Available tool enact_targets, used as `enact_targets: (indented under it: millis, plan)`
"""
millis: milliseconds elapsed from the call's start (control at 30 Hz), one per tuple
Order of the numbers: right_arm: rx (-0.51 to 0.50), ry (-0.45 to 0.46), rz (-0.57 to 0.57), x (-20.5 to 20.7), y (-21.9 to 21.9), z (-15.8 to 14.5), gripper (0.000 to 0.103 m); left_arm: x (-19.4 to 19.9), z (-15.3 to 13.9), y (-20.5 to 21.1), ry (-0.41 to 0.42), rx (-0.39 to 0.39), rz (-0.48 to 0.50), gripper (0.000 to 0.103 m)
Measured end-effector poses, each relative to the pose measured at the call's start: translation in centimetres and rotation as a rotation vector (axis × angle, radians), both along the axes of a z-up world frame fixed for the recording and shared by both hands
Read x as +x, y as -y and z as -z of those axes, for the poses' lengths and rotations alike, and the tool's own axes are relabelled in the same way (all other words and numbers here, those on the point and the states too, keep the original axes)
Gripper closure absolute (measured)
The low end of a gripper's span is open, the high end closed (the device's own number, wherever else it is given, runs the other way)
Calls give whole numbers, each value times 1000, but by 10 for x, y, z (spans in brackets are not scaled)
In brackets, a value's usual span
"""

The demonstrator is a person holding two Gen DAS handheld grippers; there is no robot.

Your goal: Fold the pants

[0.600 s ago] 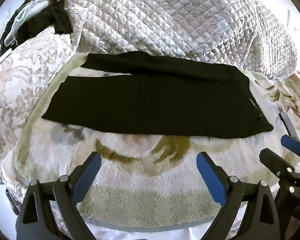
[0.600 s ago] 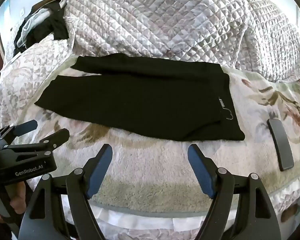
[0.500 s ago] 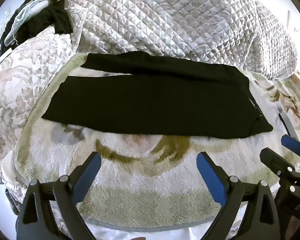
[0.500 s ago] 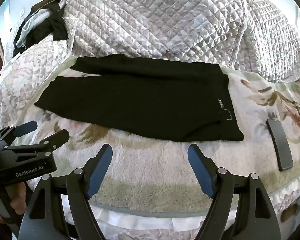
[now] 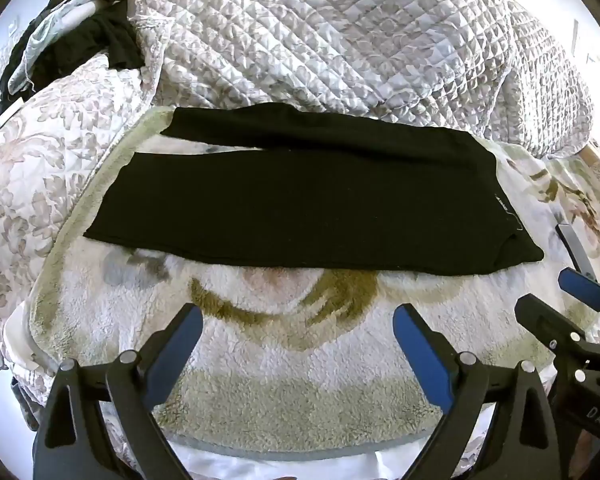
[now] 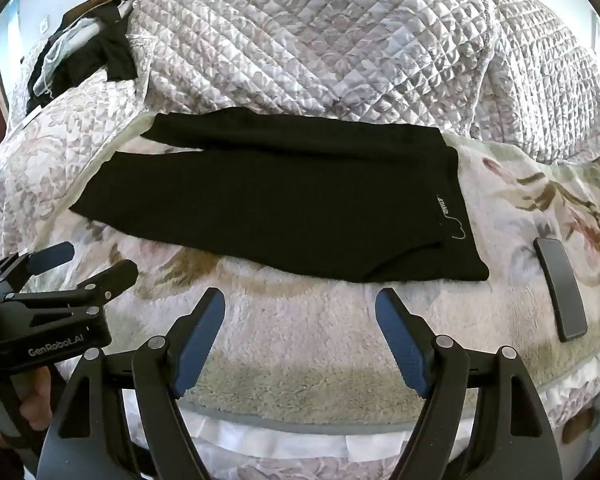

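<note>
Nearest the cameras, two hand-held black grippers with blue padded fingers are hovering over the near edge of the bed: the left gripper (image 5: 298, 322) and the right gripper (image 6: 300, 306), each with its jaws spread wide and nothing between them. Both are tilting down toward a fluffy white fleece blanket (image 5: 284, 396) with an olive and grey floral print, which is covering the near part of the bed. In the right wrist view, a person's hand (image 6: 16, 400) is gripping the left gripper's handle at the lower left.

Beyond the grippers, one pair of black knit pants (image 5: 308, 204) is lying flat on the blanket, its long axis running left to right, parallel to the bed's near edge. The two leg ends are pointing toward the bed's left side, with the farther leg splaying slightly away from the nearer one; the waist, with a small white logo, is pointing right. One flat dark rectangular device (image 6: 560, 288) is resting on the blanket near the bed's right edge, apart from the waist.

Farther back, a quilted white and grey diamond-stitched bedspread (image 5: 320, 36) is bunching up, and a heap of dark and pale clothing (image 5: 76, 44) is sitting at the far left corner
</note>
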State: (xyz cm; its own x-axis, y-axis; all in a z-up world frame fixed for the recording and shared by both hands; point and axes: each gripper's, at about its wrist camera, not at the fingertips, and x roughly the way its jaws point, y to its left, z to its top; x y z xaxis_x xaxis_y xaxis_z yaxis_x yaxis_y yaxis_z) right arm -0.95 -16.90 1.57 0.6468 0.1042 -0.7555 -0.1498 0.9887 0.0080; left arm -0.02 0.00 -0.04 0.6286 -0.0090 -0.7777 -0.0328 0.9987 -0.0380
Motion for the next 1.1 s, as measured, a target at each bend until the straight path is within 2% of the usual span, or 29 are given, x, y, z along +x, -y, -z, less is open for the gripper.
enact_targets:
  millis: [367,1100]
  plan:
    - [-2,-4,-8,0,-4,0,25,-6,-6,10,-3,-6,3,6]
    - [-2,-11,-16,1,-7,3,25,-4,6,4,-20,-29,-8,6]
